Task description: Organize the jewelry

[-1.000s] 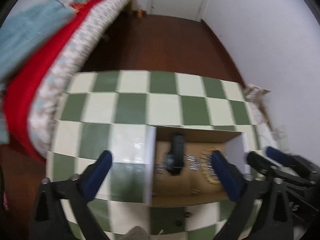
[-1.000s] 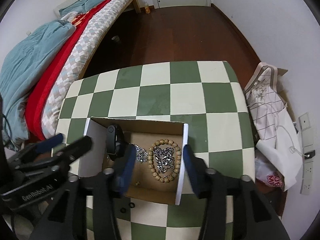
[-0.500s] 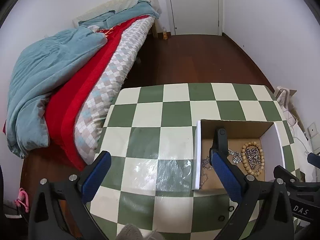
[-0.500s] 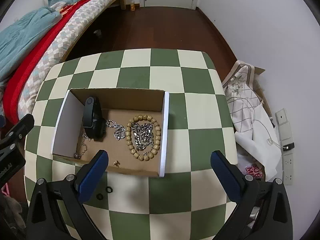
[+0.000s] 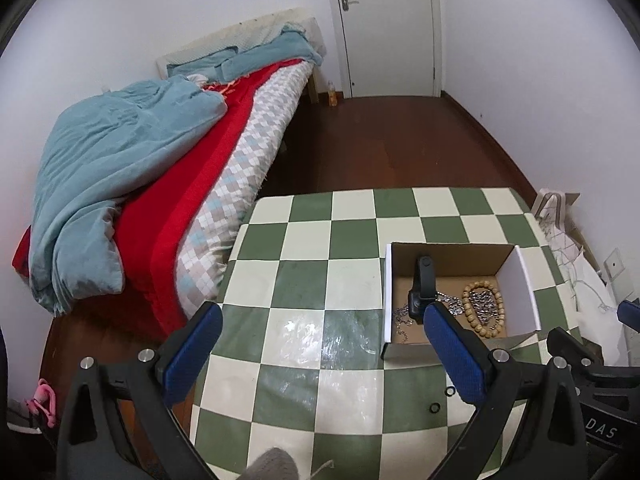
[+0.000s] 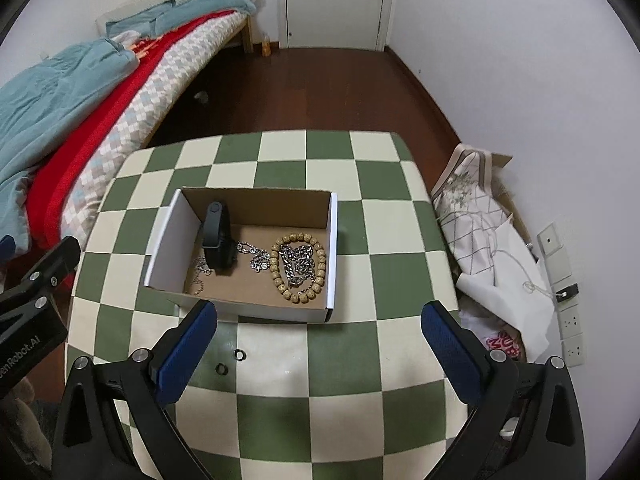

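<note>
Right claw point(image 6: 318, 344) spread wide, nothing between its blue pads, hanging above the near part of the checkered worktop point(image 6: 352, 412); its jaws have just been opening, last half second steady at full spread. Left claw point(image 5: 322, 350) also spread wide and empty, over the worktop just left of the box. Open cardboard box point(image 6: 168, 236) with white outer walls sits mid-worktop, in front of the right claw. Inside it: black wristband point(image 6: 218, 236) standing up against the back-left area, thin silver chain point(image 6: 198, 272) trailing on the box floor to its left and right, wooden bead bracelet point(image 6: 298, 266) lying flat at the right side, with a chunky silver chain point(image 6: 298, 264) piled inside the bead loop. Two small dark rings point(image 6: 230, 362) lie on the worktop outside the box, just in front of its near wall, between box and right claw's left pad. Bed point(image 6: 100, 92) with teal blanket and red cover left of the worktop, white door point(image 6: 334, 0) at the far wall, cloth bags point(image 6: 476, 220) on the floor to the right by the wall.
</note>
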